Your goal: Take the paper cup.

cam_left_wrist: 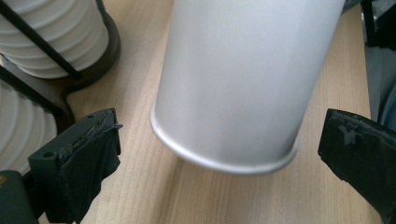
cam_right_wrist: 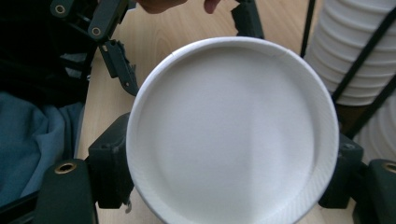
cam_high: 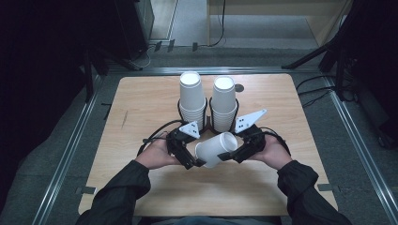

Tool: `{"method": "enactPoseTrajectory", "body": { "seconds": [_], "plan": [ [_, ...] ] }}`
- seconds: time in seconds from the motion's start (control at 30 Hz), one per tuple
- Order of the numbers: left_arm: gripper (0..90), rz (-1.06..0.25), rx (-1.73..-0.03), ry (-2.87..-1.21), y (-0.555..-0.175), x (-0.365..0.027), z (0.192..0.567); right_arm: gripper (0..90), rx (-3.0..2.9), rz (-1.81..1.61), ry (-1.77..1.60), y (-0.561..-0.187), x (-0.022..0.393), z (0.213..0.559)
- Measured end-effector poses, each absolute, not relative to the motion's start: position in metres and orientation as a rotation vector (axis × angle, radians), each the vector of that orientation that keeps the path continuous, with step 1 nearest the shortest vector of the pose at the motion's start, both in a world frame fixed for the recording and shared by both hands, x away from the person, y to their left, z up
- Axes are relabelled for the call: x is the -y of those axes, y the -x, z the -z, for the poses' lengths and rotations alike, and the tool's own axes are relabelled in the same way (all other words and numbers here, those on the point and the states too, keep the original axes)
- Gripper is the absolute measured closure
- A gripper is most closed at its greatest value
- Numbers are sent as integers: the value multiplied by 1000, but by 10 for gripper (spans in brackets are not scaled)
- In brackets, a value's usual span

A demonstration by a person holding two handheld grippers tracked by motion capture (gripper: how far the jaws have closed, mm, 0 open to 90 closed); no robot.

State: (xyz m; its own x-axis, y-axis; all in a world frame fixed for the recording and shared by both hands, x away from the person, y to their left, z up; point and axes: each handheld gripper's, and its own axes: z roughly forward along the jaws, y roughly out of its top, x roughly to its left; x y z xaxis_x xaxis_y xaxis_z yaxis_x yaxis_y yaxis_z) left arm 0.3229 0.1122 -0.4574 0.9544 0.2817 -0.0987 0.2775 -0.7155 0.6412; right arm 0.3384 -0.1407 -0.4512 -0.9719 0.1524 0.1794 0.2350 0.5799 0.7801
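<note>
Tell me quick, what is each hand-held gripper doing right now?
Left hand-held gripper: open, its jaws clear of the paper cup.
Right hand-held gripper: closed on that cup.

The paper cup (cam_right_wrist: 233, 135) hides the right claw's (cam_right_wrist: 231, 177) pads.

Your forearms come in from the near edge in dark sleeves and angle toward each other, each hand wrapped around its hand-held gripper low over the middle of the worktop. Your left hand-held gripper (cam_high: 199, 162) points inward to the right, its jaws spread wide with the pads (cam_left_wrist: 88, 161) standing clear on either side, nothing pressed between them. Your right hand-held gripper (cam_high: 224, 156) points inward to the left, facing the other, and its jaws are clamped on the white paper cup (cam_high: 215, 149), one on each side.
</note>
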Motion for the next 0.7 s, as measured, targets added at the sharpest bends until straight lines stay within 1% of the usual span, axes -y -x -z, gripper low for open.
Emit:
{"method": "enactPoseTrajectory", "body": {
  "seconds": [0.1, 0.37, 0.7],
  "plan": [
    [0, 20, -413, -2388, -324, -115, 460, 234, 2694, 1386, 368, -339, 146, 449],
    [0, 17, -414, -2327, -323, -119, 461, 235, 2619, 1496, 423, -339, 157, 439],
    [0, 24, -414, -2206, -321, -115, 460, 234, 2533, 1595, 395, -335, 151, 431]
  ]
}}
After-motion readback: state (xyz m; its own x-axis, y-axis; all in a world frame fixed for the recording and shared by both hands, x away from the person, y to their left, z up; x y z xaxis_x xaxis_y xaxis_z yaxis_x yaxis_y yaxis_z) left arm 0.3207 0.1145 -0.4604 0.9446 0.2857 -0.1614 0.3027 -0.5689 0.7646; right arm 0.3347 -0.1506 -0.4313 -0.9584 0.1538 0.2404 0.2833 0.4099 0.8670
